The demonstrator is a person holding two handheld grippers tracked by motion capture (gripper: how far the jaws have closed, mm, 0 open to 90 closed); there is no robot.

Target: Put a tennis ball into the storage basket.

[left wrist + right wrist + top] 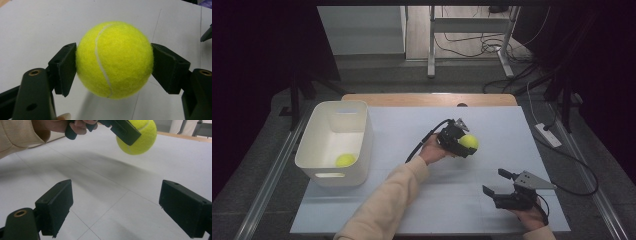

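A yellow tennis ball [469, 142] hangs above the middle of the white table [402, 130], with my left gripper [464, 142] shut on it. In the left gripper view both black pads press the ball [114, 59] from either side, and its shadow falls on the tabletop below. My right gripper [494, 182] rests near the front right of the table, jaws wide open with nothing between them. From the right gripper view the held ball [138, 137] hangs at the upper right. A second tennis ball [345, 160] lies inside the white bin [361, 142] at the left.
The white bin stands on the table's left side, its handle cutout facing front. A power strip [548, 134] and cables lie on the floor to the right of the table. A desk frame [472, 40] stands beyond the far edge.
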